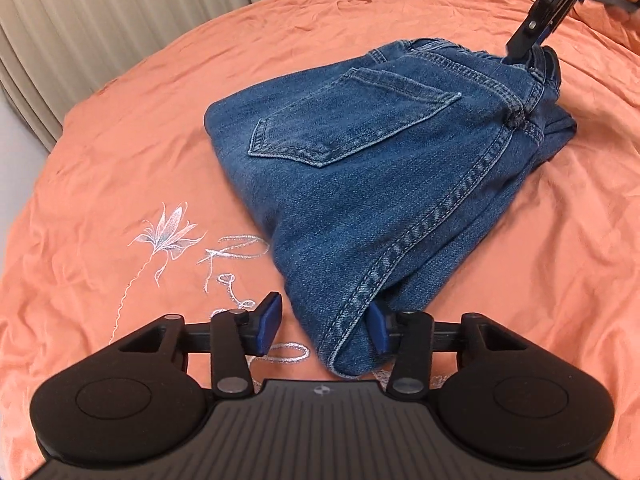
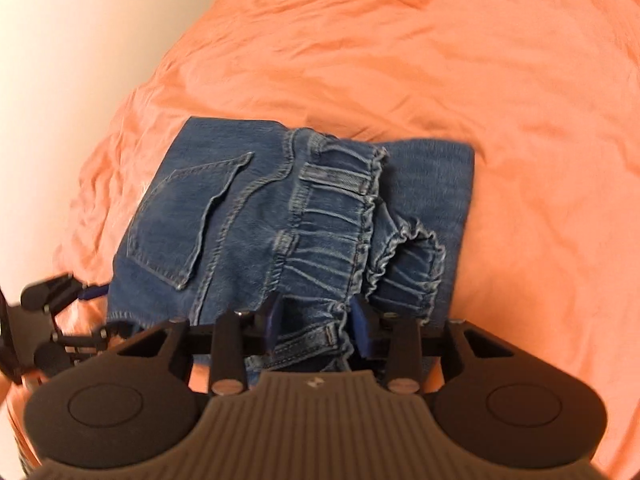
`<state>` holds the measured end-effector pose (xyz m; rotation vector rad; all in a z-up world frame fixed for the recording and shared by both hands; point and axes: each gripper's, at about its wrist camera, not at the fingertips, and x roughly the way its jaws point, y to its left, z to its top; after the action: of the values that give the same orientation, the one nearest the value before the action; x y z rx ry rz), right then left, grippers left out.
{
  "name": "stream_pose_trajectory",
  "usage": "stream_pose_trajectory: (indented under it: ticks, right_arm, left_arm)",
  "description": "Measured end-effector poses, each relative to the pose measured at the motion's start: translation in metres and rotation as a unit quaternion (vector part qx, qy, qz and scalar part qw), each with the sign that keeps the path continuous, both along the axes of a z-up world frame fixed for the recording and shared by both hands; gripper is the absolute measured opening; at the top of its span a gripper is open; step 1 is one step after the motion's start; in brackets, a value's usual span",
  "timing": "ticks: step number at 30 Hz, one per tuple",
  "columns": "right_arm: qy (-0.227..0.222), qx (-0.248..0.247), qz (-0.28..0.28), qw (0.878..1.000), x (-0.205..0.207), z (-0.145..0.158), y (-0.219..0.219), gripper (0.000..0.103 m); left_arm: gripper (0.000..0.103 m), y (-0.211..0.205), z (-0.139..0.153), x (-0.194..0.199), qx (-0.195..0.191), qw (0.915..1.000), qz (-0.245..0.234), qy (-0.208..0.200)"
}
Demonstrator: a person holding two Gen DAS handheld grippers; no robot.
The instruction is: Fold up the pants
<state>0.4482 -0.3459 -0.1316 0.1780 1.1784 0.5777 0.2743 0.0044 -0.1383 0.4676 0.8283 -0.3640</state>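
Observation:
Blue jeans [image 1: 372, 168] lie folded in a thick bundle on the orange bed sheet [image 1: 120, 160], back pocket up. My left gripper [image 1: 324, 326] is open, its blue pads [image 1: 268, 322] on either side of the bundle's near corner. My right gripper [image 2: 316, 320] is open, its pads astride the elastic waistband [image 2: 328, 240] at the bundle's other end. In the left wrist view the right gripper [image 1: 528, 46] comes down onto the waistband at the top right. In the right wrist view the jeans [image 2: 240, 216] fill the middle and the left gripper [image 2: 64, 296] shows at the left edge.
The wrinkled orange sheet [image 2: 440, 60] covers the bed all around the jeans. White flower embroidery [image 1: 168, 236] lies left of the bundle. Beige ribbed curtains [image 1: 100, 12] hang behind the bed. A pale wall or floor [image 2: 60, 60] lies beyond the bed's edge.

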Motion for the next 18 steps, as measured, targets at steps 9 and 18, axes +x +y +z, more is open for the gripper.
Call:
stream_pose_trajectory:
  ticks: [9, 18]
  right_arm:
    - [0.011, 0.02, 0.001, 1.0, 0.004, -0.007, -0.003, 0.036]
    - [-0.05, 0.023, -0.003, 0.998, -0.009, 0.022, -0.004, 0.006]
  left_arm:
    - [0.052, -0.008, 0.0, 0.005, 0.008, 0.9998, 0.016, -0.004]
    - [0.038, -0.015, -0.003, 0.008, 0.024, 0.9996, 0.017, -0.006]
